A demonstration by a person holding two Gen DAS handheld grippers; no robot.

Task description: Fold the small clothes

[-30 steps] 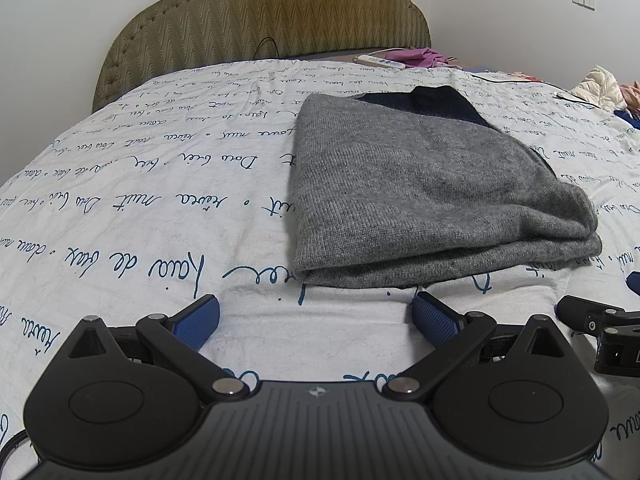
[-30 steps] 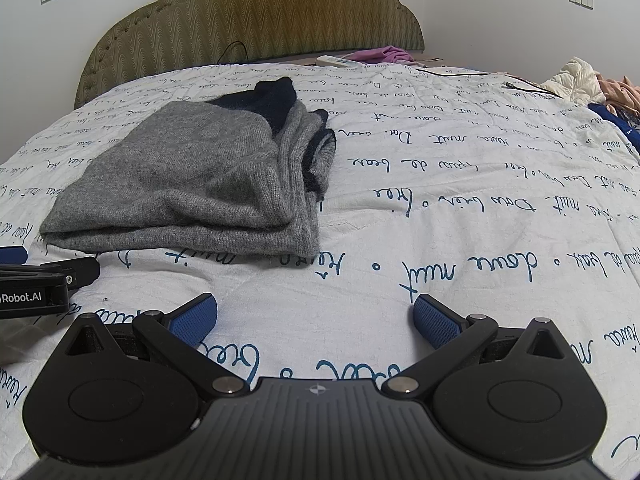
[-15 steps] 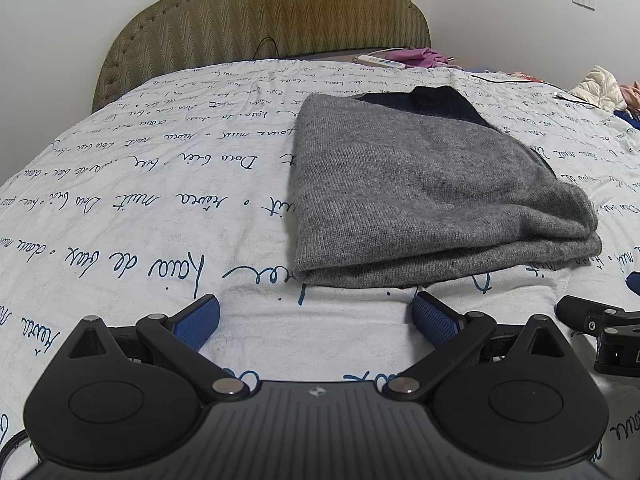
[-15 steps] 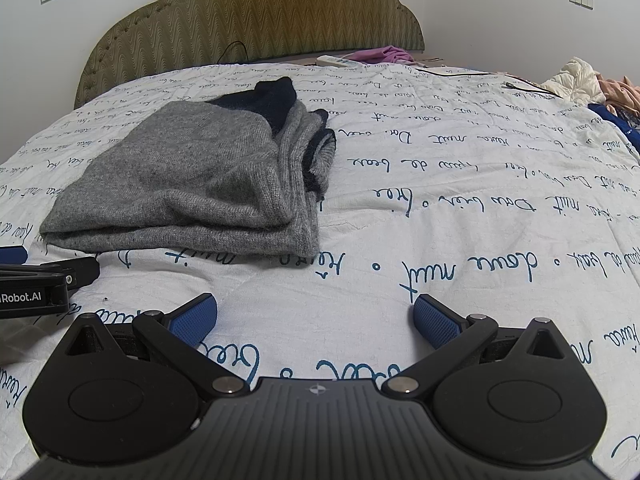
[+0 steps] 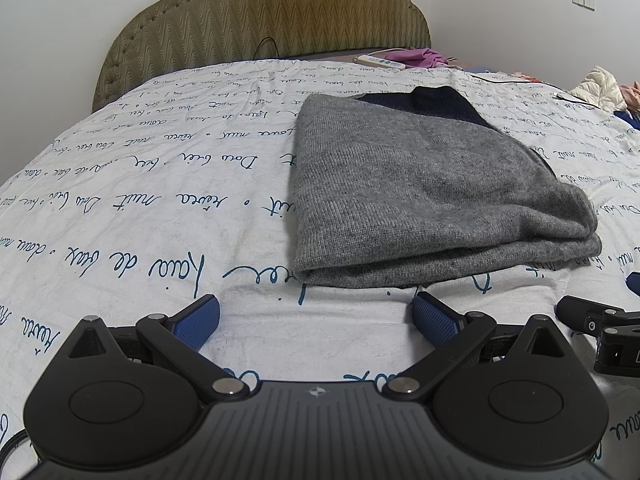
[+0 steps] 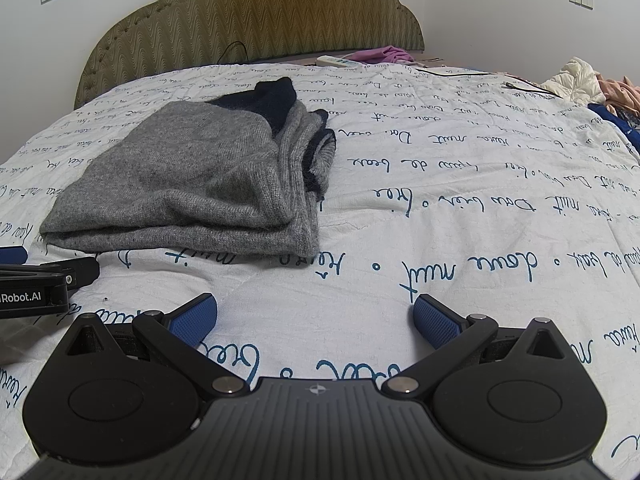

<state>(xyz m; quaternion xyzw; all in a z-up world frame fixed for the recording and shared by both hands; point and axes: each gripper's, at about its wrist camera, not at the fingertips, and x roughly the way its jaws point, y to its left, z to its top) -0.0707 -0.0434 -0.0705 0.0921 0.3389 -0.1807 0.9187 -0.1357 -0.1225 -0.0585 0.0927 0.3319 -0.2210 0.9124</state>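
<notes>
A grey knit sweater (image 5: 424, 188) with dark navy trim lies folded in a flat stack on the white bedspread (image 5: 140, 208). It also shows in the right wrist view (image 6: 188, 188), with its navy collar at the far end. My left gripper (image 5: 316, 316) is open and empty, resting low on the bed just in front of the sweater's near fold. My right gripper (image 6: 314, 316) is open and empty, on the bed to the right of the sweater's near corner. Each gripper sees part of the other at its frame edge.
The bedspread (image 6: 460, 208) carries blue script. A padded olive headboard (image 5: 264, 12) stands at the far end. A white power strip (image 5: 380, 60) and a purple cloth (image 5: 420, 56) lie near it. More clothes (image 6: 580, 80) are piled at the far right.
</notes>
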